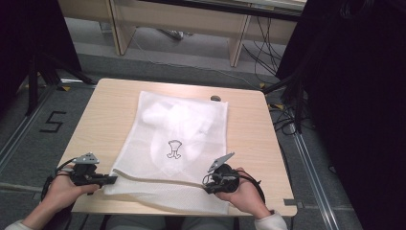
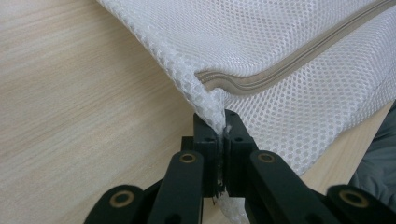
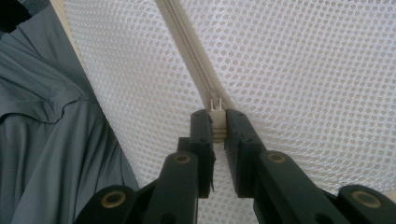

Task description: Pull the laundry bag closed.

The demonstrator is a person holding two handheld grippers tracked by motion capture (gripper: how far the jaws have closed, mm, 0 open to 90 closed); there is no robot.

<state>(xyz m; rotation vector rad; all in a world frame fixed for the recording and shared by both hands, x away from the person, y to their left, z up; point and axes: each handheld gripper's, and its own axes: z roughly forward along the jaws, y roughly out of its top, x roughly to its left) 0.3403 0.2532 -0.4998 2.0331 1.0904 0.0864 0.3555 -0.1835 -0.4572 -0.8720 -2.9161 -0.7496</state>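
Observation:
A white mesh laundry bag [image 1: 177,139] lies flat on the wooden table [image 1: 103,112], with something white inside and a small printed figure on its front. A beige zipper [image 2: 280,70] runs along its near edge. My left gripper [image 1: 111,179] is shut on the bag's near left corner [image 2: 215,122], the mesh pinched between its black jaws. My right gripper [image 1: 210,178] is shut on the zipper pull [image 3: 216,105] near the bag's right end, with the zipper track [image 3: 187,44] running away from the jaws.
A small dark object [image 1: 215,98] lies on the table by the bag's far right corner. The table's near edge is just under both hands. Grey clothing [image 3: 51,140] of the person lies below the edge. Cables and table legs stand on the floor beyond.

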